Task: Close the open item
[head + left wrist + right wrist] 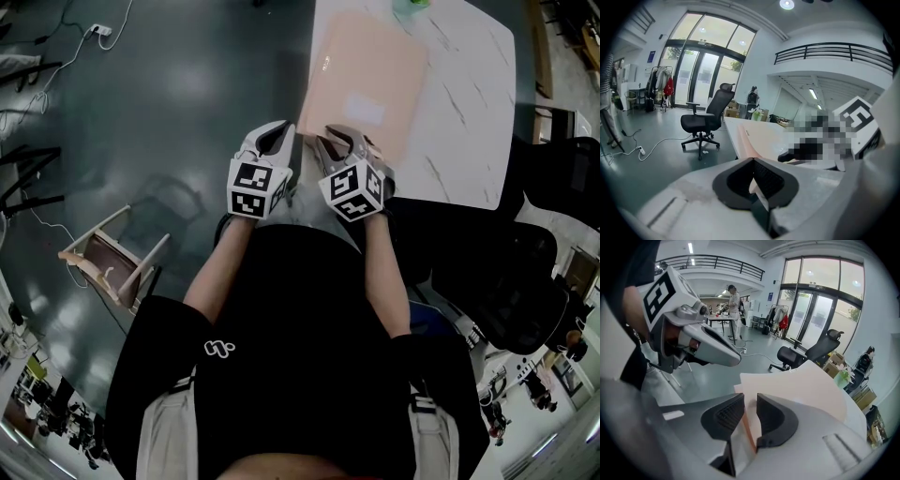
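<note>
Marble table (469, 122) holds one pink folder (370, 75): left tongs (753, 165) pinch it, right tongs (750, 400) straddle loosely.

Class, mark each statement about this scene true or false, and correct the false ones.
1. The peach folder lies on a white marbled table. True.
2. The right gripper is shut with nothing between its jaws. False: its jaws stand apart, with the folder's edge between them.
3. A black office chair stands on the floor beyond the table. True.
4. The left gripper hangs over the floor, well away from the folder. False: it is at the folder's near edge, beside the right gripper, with its jaws together on a thin peach edge.
</note>
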Motion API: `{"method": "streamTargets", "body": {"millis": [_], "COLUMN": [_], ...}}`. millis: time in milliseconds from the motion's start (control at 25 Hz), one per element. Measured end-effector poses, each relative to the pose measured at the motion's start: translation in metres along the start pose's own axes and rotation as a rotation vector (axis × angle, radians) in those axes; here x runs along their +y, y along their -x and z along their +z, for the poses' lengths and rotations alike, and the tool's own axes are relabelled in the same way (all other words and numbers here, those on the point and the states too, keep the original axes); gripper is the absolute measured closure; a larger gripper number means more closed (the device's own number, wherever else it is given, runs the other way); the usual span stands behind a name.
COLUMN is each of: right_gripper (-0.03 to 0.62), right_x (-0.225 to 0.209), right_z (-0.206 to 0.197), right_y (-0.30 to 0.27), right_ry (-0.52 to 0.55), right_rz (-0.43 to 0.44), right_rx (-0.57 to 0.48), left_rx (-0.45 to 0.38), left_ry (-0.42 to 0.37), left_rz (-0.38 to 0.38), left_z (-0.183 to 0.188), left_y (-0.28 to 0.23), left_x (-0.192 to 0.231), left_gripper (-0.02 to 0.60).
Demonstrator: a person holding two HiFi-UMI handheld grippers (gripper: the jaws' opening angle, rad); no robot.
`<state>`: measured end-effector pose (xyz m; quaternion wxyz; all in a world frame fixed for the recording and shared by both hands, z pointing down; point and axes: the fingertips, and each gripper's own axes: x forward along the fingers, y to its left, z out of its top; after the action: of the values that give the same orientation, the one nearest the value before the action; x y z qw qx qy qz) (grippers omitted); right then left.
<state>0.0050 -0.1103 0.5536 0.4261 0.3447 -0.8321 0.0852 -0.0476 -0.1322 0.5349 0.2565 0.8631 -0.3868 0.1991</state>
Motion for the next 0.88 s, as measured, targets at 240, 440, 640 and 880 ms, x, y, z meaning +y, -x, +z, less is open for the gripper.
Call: {"method": "streamTargets", "body": {"millis": [240,440,640,880], "right_gripper": [0.511,0.510,0.508,0.500], "right_x": [0.004,0.008,0.010,0.011], "right_z": [-0.006,-0.010,-0.012,-0.012], "right_y": [-0.007,-0.013,-0.017,-0.020], "right_ry": [0.024,0.043,0.063,0.061], "right_rz": [0.043,0.077,0.103,0.175], "right_rx": [0.039,0.072,0.094,0.147], "left_rx": [0.002,0.005,0.007,0.006], "left_ry": [0.008,0.013,0.017,0.019], "left_rz": [0.004,0.007,0.012,0.016], "left_z": [-0.001,-0.001,-0.001,-0.001], "left_y": [-0.002,-0.002,-0.002,-0.002], "left_x": [0.001,0.003,0.006,0.007], "left_gripper": [0.592,0.592,0.592,0.592]}}
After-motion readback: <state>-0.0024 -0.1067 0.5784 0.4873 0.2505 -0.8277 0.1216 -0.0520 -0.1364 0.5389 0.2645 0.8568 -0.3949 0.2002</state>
